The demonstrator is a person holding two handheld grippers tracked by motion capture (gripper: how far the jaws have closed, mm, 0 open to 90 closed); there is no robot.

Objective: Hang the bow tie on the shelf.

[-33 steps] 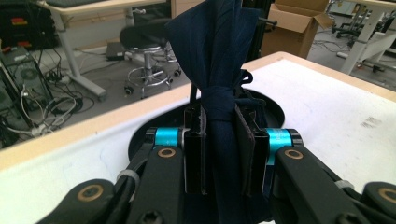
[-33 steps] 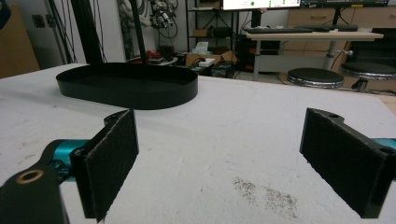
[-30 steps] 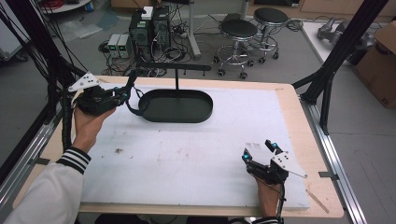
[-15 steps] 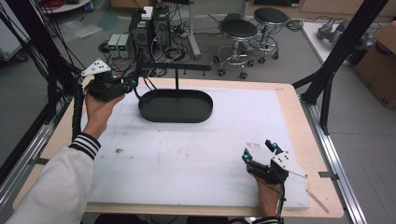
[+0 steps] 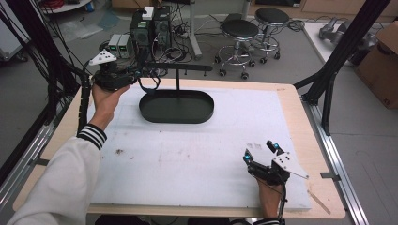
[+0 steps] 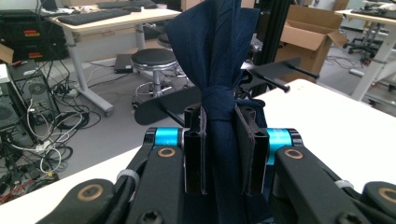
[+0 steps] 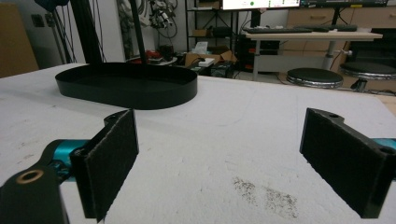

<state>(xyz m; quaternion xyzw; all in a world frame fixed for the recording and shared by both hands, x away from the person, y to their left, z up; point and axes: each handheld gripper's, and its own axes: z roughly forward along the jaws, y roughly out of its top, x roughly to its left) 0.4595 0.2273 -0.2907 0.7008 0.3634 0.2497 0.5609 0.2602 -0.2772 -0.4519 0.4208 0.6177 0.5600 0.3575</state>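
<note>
A dark navy cloth point(image 6: 219, 51) stands bunched up between the jaws of my left gripper point(image 6: 218, 116), which is shut on it. In the high view my left gripper point(image 5: 138, 71) is held above the table's far left corner, at the left end of the black horizontal bar point(image 5: 180, 68) of a rack. The rack's thin post point(image 5: 177, 82) rises from an oval black tray point(image 5: 176, 119). My right gripper point(image 5: 260, 152) rests near the front right of the white mat, open, with nothing between its pads point(image 7: 109, 158). The tray point(image 7: 126, 91) lies well ahead of it.
The white mat point(image 5: 197, 159) covers a wooden table point(image 5: 300, 108). Black frame posts point(image 5: 331, 61) stand at the table's right and left sides. Stools point(image 5: 239, 30), computers and cables are on the floor beyond the far edge. A dirt smudge point(image 7: 266, 196) marks the mat.
My left gripper has risen and moved away from the tray's left end toward the left tip of the rack bar, with the cloth in it. The right gripper has stayed put.
</note>
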